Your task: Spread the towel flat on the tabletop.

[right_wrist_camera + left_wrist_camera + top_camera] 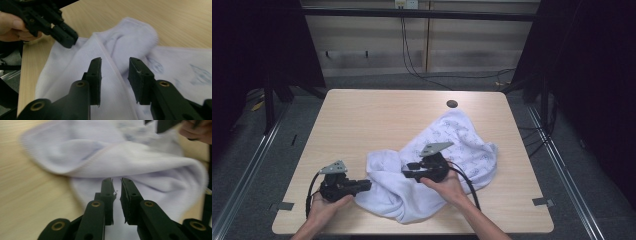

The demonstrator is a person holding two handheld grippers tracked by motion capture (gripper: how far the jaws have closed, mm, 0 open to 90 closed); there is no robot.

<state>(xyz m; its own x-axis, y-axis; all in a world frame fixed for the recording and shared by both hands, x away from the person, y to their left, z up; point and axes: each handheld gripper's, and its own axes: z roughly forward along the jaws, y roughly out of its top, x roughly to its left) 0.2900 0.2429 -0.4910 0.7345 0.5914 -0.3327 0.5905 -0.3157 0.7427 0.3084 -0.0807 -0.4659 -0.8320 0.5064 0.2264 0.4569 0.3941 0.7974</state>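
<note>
A white cloth (462,145) with a faint blue print lies crumpled on the right half of the wooden table (362,120). My left gripper (368,186) is at the cloth's near-left edge. In the left gripper view its jaws (116,180) stand a narrow gap apart over a fold of the cloth (125,157), with nothing pinched between them. My right gripper (408,170) hovers over the cloth's middle and points left. It is open (115,60), and a seam of the cloth (130,37) runs under the gap. The left gripper (67,40) touches the cloth's edge in the right gripper view.
A dark round hole (452,104) sits in the tabletop beyond the cloth. Bare wood spreads over the left and far parts. Tape marks (286,205) sit by the near corners. Black frame posts and cables stand behind the table.
</note>
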